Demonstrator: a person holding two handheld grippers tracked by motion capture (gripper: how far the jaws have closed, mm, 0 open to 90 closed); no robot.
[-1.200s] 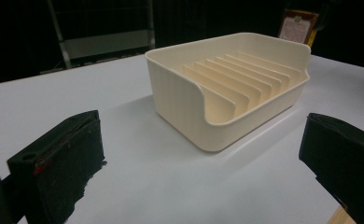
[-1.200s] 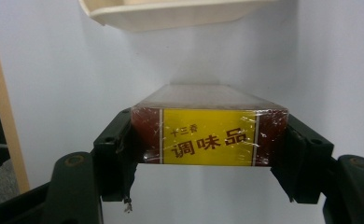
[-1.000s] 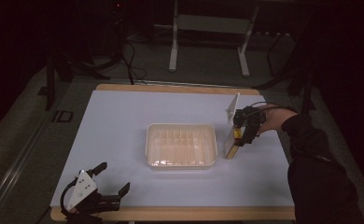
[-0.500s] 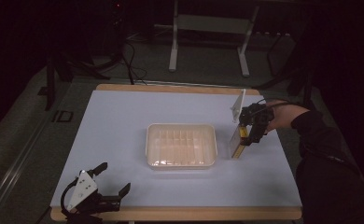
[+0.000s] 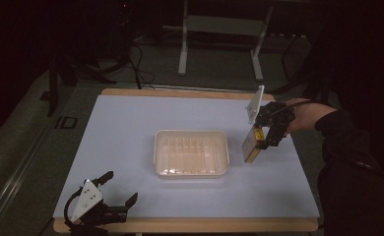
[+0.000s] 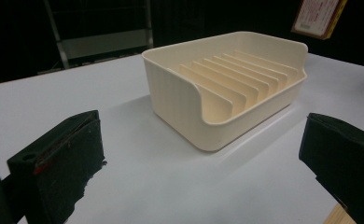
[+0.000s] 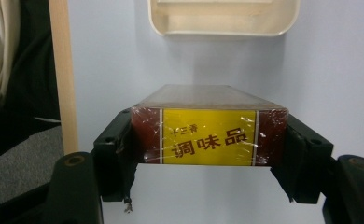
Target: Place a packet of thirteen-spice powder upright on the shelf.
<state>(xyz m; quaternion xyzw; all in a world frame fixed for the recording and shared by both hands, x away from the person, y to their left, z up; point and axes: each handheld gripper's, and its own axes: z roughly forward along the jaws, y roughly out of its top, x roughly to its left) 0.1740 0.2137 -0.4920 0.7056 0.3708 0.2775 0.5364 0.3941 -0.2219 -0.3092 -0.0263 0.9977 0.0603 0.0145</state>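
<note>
High view overhead; all views share tray

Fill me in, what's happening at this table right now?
A person's right gripper is shut on a small box with a yellow label, holding it in the air just to the right of a cream slotted tray in the middle of the white table. The left gripper sits open at the near left corner, holding nothing. The tray's slots look empty.
</note>
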